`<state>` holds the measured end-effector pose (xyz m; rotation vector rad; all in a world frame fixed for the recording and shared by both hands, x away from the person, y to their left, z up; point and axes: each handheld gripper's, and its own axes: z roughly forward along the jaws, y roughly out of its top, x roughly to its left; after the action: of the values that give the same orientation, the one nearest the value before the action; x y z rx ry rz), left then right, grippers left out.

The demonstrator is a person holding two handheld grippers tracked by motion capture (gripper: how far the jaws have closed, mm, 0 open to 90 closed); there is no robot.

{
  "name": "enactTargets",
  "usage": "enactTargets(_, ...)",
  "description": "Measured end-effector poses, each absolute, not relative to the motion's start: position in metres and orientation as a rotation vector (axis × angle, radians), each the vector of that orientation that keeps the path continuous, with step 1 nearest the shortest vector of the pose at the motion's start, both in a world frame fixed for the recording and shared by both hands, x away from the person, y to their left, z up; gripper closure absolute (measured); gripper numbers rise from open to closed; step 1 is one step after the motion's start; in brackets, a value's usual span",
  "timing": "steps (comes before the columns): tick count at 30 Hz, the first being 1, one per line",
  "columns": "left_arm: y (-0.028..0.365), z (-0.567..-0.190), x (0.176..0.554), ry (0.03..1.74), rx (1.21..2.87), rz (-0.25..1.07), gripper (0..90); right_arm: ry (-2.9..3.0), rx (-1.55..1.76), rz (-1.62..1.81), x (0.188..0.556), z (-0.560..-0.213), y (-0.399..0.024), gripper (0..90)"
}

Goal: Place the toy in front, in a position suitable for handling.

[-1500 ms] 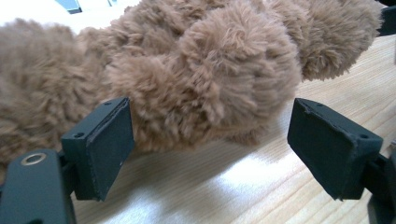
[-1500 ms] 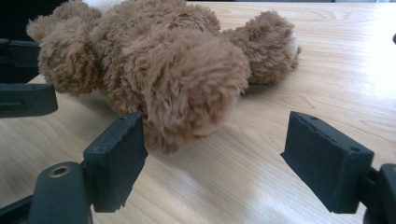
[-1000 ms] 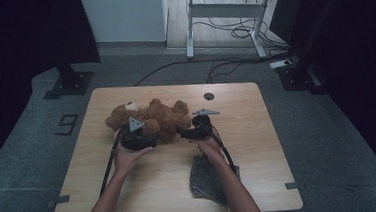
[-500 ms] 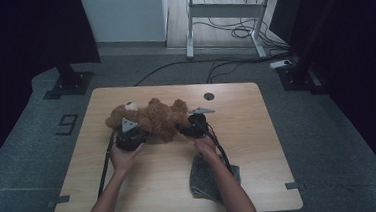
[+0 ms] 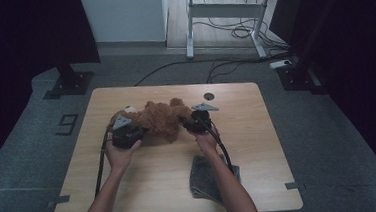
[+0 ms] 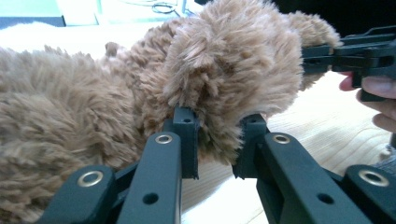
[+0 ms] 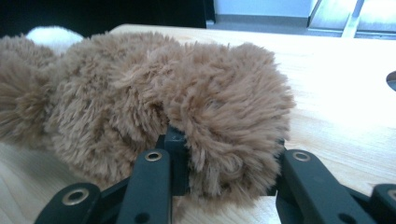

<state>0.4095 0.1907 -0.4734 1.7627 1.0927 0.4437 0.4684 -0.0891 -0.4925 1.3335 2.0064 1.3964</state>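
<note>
While lying on the table (image 5: 259, 146), teddy bear (image 5: 157, 119) between both claws, left claw (image 6: 215, 140) and right claw (image 7: 224, 158) just closed onto its limbs.

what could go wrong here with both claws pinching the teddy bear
Both claws have just closed on fur. The left claw pinches a small tuft of the teddy bear, so it may slip out when lifted. The right claw grips a plump limb; pulling apart could strain seams. The grey cloth lies under the right forearm and could be dragged.

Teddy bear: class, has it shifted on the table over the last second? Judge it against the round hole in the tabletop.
No. The teddy bear lies just as far left of the round hole as before, with no visible shift.
</note>
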Motion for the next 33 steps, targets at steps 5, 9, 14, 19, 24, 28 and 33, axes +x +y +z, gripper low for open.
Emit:
enactTargets(5,0.179,-0.456,0.399,1.016,1.748,0.444,75.9,1.941,1.322,1.439,0.462,-0.480,-0.106,67.5)
enactTargets(9,0.173,-0.448,0.392,0.977,1.746,0.447,75.9,1.923,1.282,1.462,0.451,-0.468,-0.121,67.5)
enactTargets(14,0.160,-0.441,0.381,0.925,1.753,0.434,75.8,1.901,1.251,1.466,0.439,-0.460,-0.137,67.5)
enactTargets(19,0.145,-0.441,0.372,0.887,1.766,0.403,75.7,1.865,1.250,1.476,0.426,-0.455,-0.155,67.5)
enactTargets(24,0.134,-0.446,0.366,0.856,1.777,0.373,75.5,1.826,1.244,1.492,0.413,-0.454,-0.173,67.5)
enactTargets(28,0.128,-0.455,0.362,0.854,1.796,0.350,75.3,1.828,1.244,1.472,0.404,-0.460,-0.181,67.4)
enactTargets(33,0.121,-0.469,0.360,0.864,1.819,0.321,75.0,1.835,1.266,1.453,0.400,-0.474,-0.188,67.3)
